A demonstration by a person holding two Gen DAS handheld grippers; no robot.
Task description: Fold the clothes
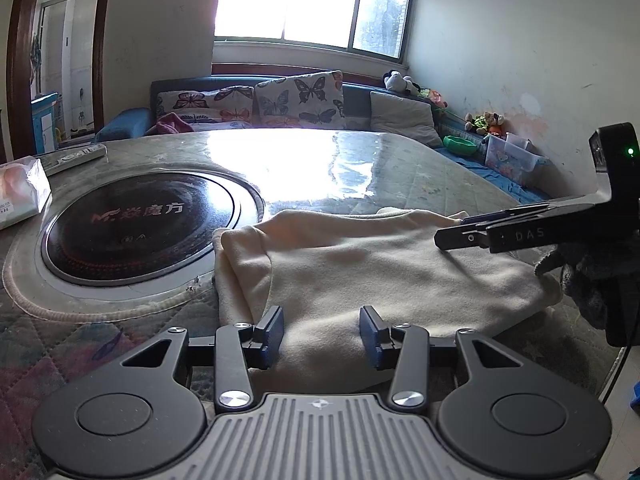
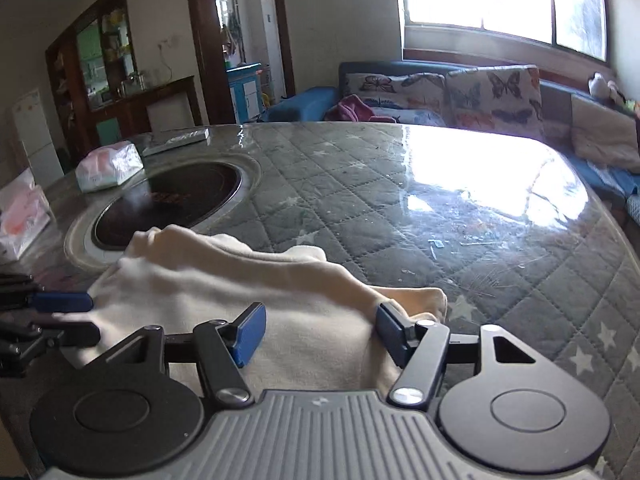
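The cream cloth (image 1: 360, 264) lies part folded on the tabletop (image 2: 400, 184), just beside the round black cooker (image 1: 140, 224). Left tongs (image 1: 322, 330) & right tongs (image 2: 320, 332) are both half open over it, holding nothing. To fold well: pinch 2 corners of 1 edge, lift both the same, lay edge on edge, then pat flat.

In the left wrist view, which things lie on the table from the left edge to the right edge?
White tissue pack → round black induction cooktop set into the table → folded cream cloth garment → the right gripper, reaching in over the garment's right part.
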